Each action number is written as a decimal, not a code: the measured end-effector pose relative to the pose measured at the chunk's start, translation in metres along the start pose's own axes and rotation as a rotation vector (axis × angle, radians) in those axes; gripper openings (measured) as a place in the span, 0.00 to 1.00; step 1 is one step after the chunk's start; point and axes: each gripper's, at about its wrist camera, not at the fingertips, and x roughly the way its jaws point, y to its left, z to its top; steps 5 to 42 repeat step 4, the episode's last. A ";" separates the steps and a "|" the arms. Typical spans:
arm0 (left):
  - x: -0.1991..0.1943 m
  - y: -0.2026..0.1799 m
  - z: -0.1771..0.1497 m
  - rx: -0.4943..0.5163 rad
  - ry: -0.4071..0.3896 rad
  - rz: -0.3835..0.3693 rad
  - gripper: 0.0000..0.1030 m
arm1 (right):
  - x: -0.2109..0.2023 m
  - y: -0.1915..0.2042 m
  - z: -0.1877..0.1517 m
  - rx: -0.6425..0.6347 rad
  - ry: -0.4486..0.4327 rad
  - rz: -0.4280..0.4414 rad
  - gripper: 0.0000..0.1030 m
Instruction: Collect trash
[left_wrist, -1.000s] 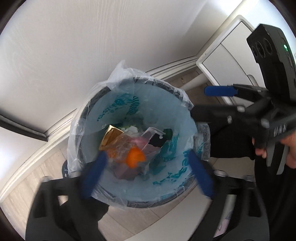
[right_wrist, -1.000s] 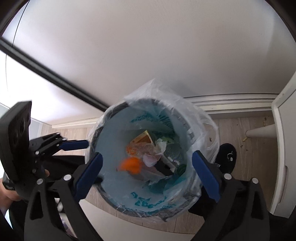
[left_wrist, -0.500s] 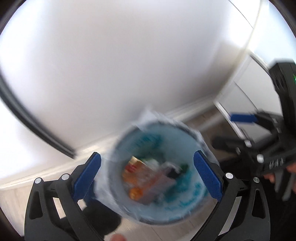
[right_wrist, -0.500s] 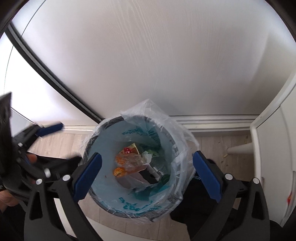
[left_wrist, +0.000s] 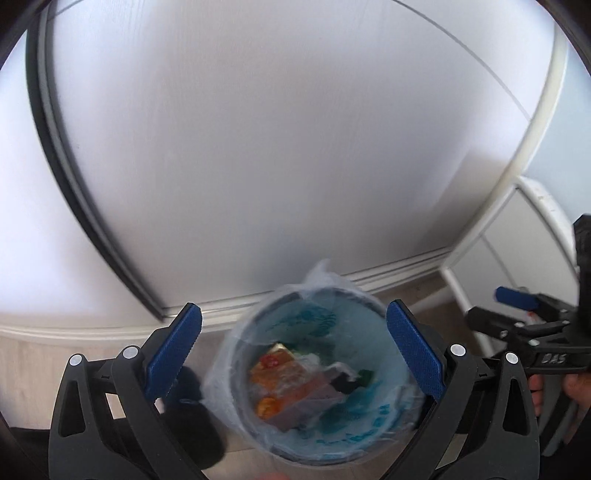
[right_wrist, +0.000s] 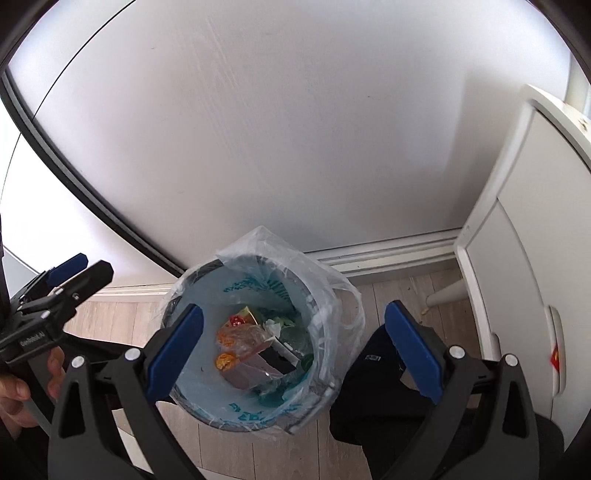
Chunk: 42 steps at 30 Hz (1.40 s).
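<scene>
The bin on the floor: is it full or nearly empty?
Nearly empty. The right wrist view shows the bin upright, with a few wrappers lying low at the bottom and the liner's walls mostly bare above them.

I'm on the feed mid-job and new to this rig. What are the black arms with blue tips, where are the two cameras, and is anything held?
Each picture comes from a camera on a hand-held gripper, looking along its two blue-padded fingers. The left gripper and right gripper are both open and hold nothing. Each view also catches the other gripper at its edge. Below them on the wooden floor stands a trash bin lined with a plastic bag, with wrappers inside.
</scene>
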 end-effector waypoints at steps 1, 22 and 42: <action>0.000 0.000 0.000 0.000 0.013 -0.002 0.94 | -0.001 0.000 -0.002 0.004 0.000 0.000 0.93; 0.000 -0.003 -0.004 0.014 0.029 0.034 0.94 | -0.004 0.002 -0.008 0.008 -0.003 -0.002 0.93; 0.000 -0.003 -0.004 0.014 0.029 0.034 0.94 | -0.004 0.002 -0.008 0.008 -0.003 -0.002 0.93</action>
